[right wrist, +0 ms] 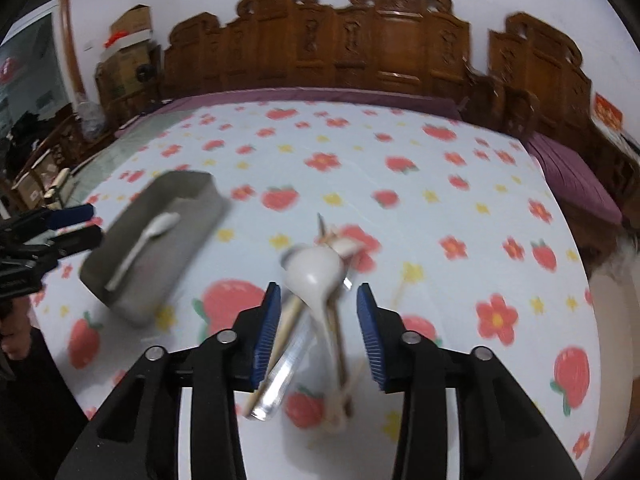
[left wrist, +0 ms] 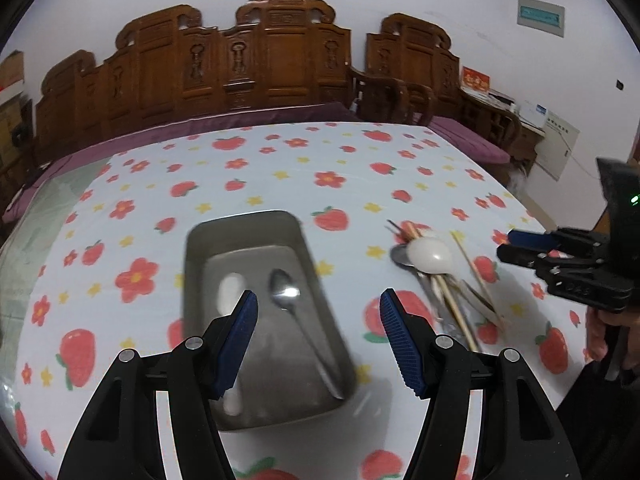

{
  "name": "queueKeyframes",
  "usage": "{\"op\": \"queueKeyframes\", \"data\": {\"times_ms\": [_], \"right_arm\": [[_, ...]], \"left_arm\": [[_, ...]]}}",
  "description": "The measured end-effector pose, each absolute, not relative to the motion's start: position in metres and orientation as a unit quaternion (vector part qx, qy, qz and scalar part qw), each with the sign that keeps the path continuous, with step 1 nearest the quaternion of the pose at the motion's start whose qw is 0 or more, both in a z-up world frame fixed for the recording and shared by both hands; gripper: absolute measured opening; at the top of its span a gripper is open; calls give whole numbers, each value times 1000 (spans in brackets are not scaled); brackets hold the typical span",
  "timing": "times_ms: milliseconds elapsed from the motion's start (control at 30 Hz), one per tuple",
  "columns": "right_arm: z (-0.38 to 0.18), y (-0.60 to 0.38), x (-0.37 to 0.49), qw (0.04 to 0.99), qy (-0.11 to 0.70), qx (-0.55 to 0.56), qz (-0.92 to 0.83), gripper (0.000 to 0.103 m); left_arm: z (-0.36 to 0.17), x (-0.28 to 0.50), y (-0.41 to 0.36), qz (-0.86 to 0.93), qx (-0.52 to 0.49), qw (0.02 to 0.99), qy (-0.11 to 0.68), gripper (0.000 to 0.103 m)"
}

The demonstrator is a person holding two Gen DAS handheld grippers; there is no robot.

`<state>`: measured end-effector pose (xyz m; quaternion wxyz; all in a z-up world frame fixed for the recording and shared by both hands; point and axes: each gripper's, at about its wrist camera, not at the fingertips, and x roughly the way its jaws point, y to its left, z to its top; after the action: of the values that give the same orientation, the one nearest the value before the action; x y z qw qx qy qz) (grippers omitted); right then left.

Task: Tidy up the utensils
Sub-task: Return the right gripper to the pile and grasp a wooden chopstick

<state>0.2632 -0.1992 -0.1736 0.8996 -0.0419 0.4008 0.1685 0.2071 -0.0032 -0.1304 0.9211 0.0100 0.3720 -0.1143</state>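
A rectangular metal tray sits on the strawberry-print tablecloth. Inside it lie a metal spoon and a small white plastic spoon. My left gripper hovers open over the tray's right side with nothing between its pads. To the right, a loose pile holds a white soup spoon, wooden chopsticks and metal cutlery. In the right wrist view my right gripper stands open above that pile: the white soup spoon and a metal handle show between its fingers, not pressed. The tray lies to the left.
A carved wooden bench with a purple cushion runs behind the table. Cardboard boxes stand at the far left. A hand holds the right gripper at the table's right edge; the left gripper shows beside the tray.
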Motion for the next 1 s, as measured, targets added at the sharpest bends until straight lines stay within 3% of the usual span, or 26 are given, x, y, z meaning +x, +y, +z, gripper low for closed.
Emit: {"op": "queueKeyframes", "data": {"times_ms": [433, 600, 833, 1000], "right_arm": [[-240, -228, 273, 883, 452, 19, 125, 30], [-249, -226, 274, 878, 466, -14, 110, 29], [-250, -239, 269, 877, 470, -14, 95, 8], [-247, -252, 266, 882, 461, 0, 93, 6]], "left_arm": [[-141, 192, -51, -136, 30, 918, 371, 61], [-150, 190, -67, -139, 37, 915, 376, 61], [-167, 192, -92, -135, 69, 908, 391, 61], [-176, 199, -108, -131, 83, 903, 402, 61]]}}
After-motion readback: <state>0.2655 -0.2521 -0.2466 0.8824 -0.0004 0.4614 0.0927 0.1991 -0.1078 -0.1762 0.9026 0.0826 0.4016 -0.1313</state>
